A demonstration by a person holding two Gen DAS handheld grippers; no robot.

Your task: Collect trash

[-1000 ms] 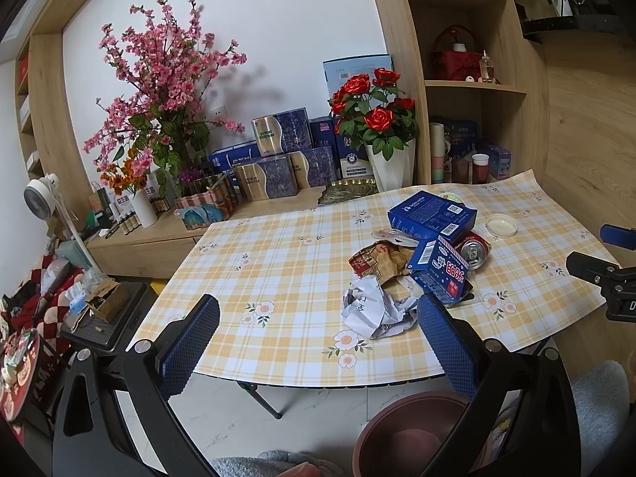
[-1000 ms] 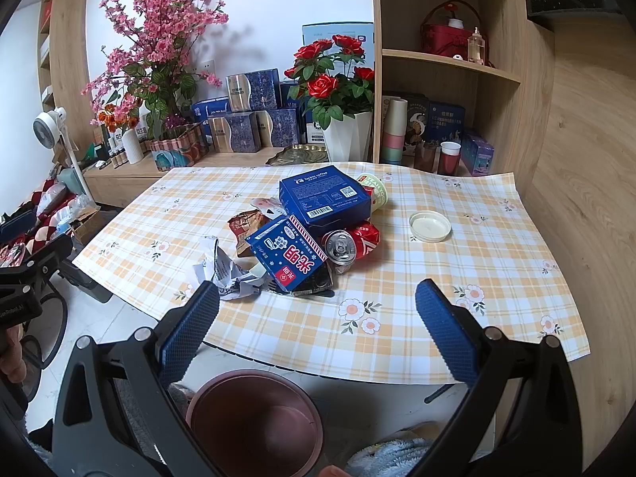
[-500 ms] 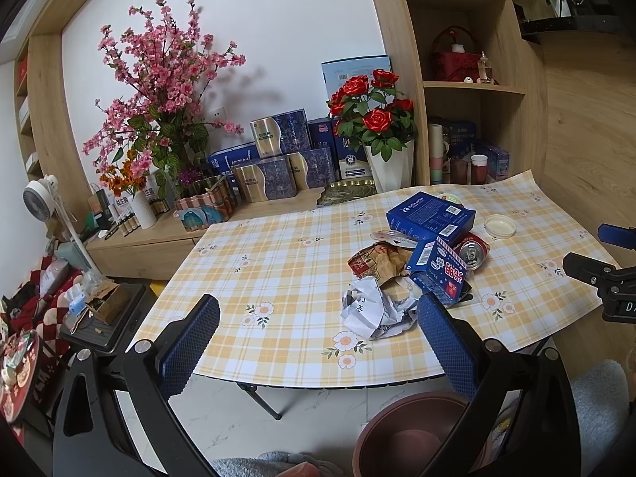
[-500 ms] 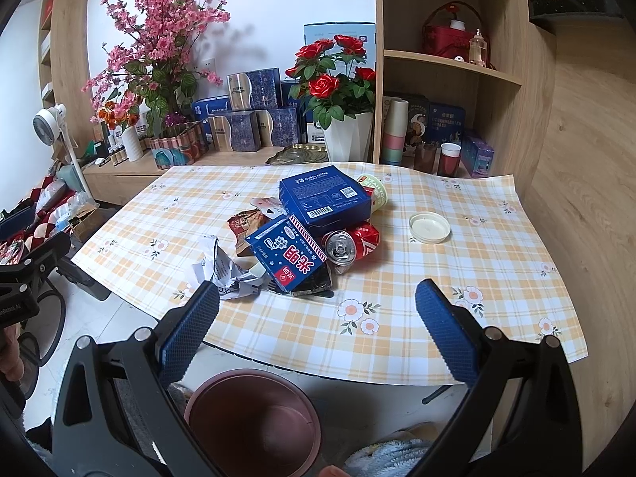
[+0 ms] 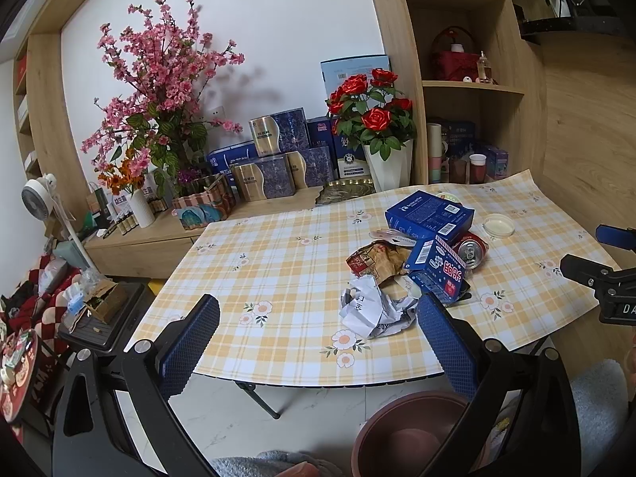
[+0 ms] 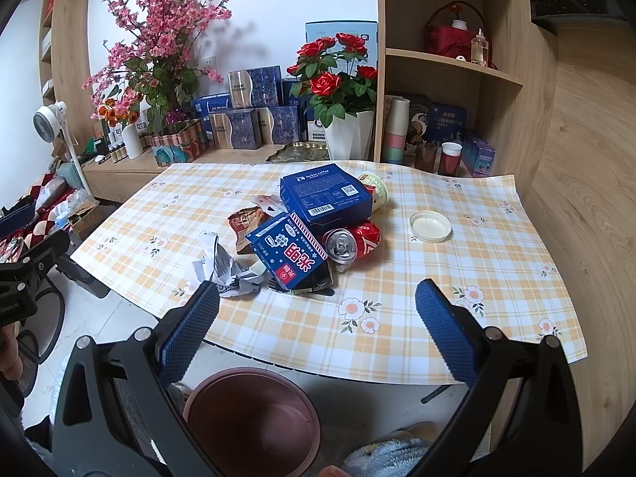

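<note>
I held my left gripper (image 5: 318, 342) and right gripper (image 6: 317, 328) spread wide and empty at the table's near edge, above the brown bin (image 6: 254, 421), since the trash pile (image 6: 310, 230) lay mid-table, untouched.

Open checked tablecloth (image 5: 278, 278) lies clear left of the trash heap (image 6: 310, 230) and between the heap and the near table edge, giving an unobstructed approach. Behind the heap, a rose vase (image 6: 349, 135) and stacked gift boxes (image 5: 274, 163) crowd the far side. A lone white lid (image 6: 430, 227) sits right. A brown bin (image 6: 254, 421) stands open-mouthed below the edge.
</note>
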